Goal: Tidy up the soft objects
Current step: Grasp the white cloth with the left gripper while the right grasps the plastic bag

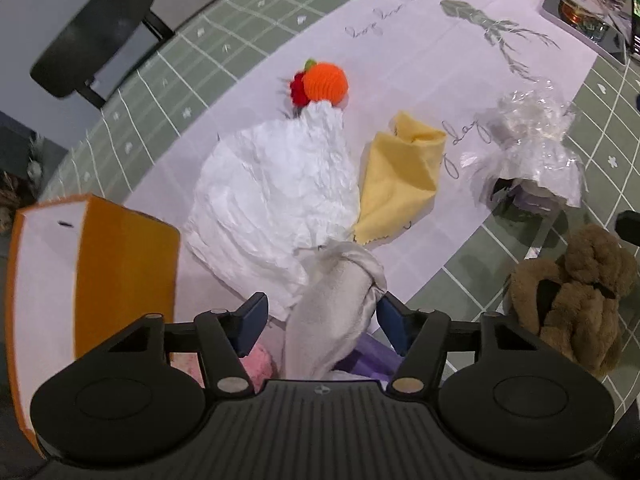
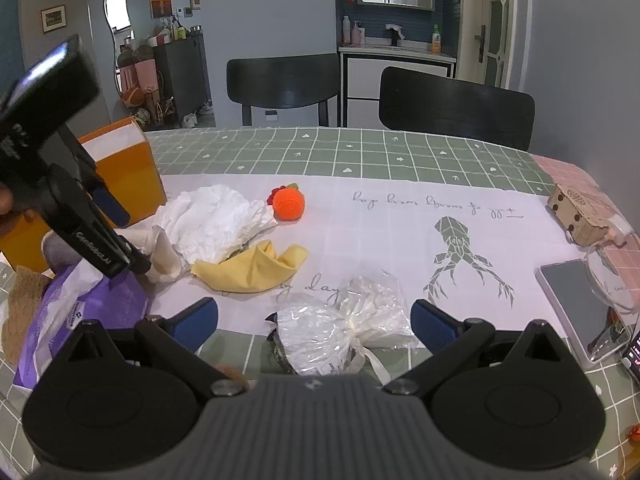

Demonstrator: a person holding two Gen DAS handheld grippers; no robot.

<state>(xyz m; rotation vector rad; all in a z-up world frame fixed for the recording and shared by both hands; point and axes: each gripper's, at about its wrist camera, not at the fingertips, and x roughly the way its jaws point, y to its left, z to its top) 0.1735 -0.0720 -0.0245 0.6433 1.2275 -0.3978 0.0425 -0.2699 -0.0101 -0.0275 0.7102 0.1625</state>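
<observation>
My left gripper [image 1: 323,316] points steeply down with a beige cloth [image 1: 336,304] bunched between its blue pads. The cloth leans on the right pad, and a gap shows at the left pad. In the right wrist view the left gripper [image 2: 134,240] hangs over this beige cloth [image 2: 164,256]. My right gripper [image 2: 316,322] stands open just above a crumpled clear plastic bag [image 2: 340,328], without touching it. On the white paper runner lie a crumpled white cloth [image 1: 276,188], a yellow cloth [image 1: 400,172] and an orange crochet ball [image 1: 325,82].
An orange-and-white box [image 1: 124,276] stands left of the cloths. A purple package [image 2: 80,312] and something pink [image 1: 260,364] lie under the left gripper. A brown plush bear [image 1: 572,296] sits at the right. A phone [image 2: 576,304], wooden box [image 2: 576,216] and two black chairs [image 2: 456,108] lie farther off.
</observation>
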